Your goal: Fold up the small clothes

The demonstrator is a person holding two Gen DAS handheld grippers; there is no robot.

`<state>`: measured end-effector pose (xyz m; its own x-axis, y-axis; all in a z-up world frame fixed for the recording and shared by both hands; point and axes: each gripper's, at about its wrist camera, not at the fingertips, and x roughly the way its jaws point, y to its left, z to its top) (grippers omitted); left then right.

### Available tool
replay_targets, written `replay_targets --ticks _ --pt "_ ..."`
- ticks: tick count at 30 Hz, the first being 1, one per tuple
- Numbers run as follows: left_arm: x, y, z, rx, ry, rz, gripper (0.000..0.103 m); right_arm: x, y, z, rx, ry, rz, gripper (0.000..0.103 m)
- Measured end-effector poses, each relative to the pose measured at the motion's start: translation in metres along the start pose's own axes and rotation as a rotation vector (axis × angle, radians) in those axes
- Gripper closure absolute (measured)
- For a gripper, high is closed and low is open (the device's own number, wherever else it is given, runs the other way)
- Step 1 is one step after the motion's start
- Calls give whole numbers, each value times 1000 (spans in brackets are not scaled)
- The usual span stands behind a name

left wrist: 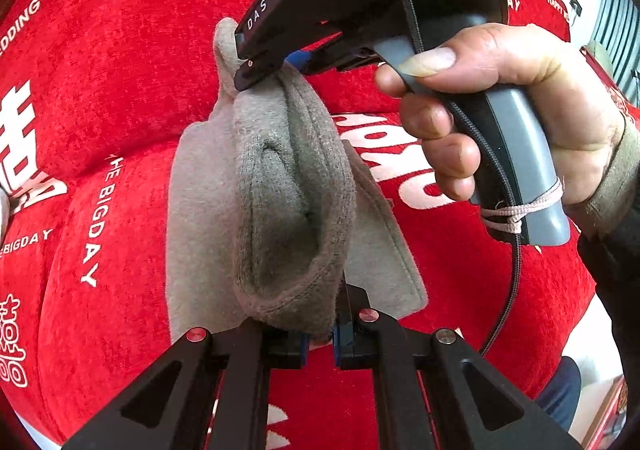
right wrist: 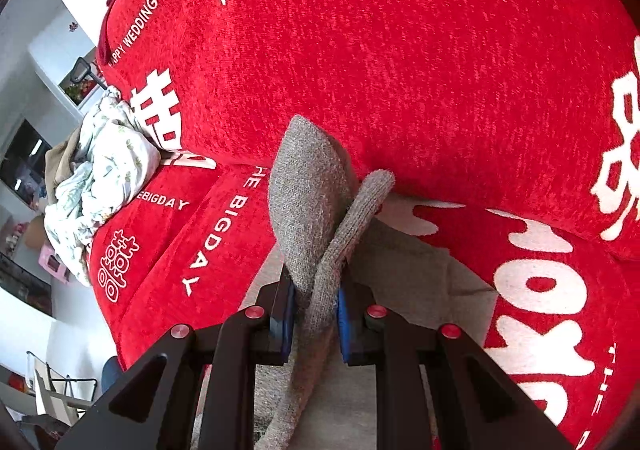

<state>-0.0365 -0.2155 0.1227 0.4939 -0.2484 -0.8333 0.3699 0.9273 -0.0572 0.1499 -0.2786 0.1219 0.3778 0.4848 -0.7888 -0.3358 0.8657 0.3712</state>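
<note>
A big red cover (right wrist: 420, 62) with white letters fills both views. It is soft and lumpy.

At its far left edge in the right wrist view sits a heap of white cloth (right wrist: 104, 178) with small green prints. It is well apart from the grippers.

A grey garment (left wrist: 276, 190) hangs above the red cover, held between the two grippers. It is soft and knitted. Part of it lies flat on the cover below, and part is lifted and folded into a loose pocket shape.

A hand (left wrist: 504, 110) wraps around the grey handle of the right gripper (left wrist: 256, 70). A pale string is tied round the bottom of that handle. A dark sleeve shows at the wrist.

In the left wrist view the right gripper comes in from above and bites the top end of the garment. In its own view, two layers of grey cloth run up through its blue pads, which press on the cloth from both sides. One flap stands up past the pads and one narrow strip crosses over it.

The left gripper (left wrist: 320, 342) holds the near end of the garment. Its jaws are nearly together, pinching a thin edge of the cloth between the blue pads.
</note>
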Motion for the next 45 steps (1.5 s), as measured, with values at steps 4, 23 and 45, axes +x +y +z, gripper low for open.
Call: replay_targets --ticks 4,23,45 --pt "8 -7 -1 16 16 1 95 0 -15 -8 24 -4 6 84" --pt "60 -21 2 70 96 5 95 10 -76 -41 146 -12 44 84" --pt "96 -40 1 129 138 60 95 29 -122 -64 277 -13 103 84"
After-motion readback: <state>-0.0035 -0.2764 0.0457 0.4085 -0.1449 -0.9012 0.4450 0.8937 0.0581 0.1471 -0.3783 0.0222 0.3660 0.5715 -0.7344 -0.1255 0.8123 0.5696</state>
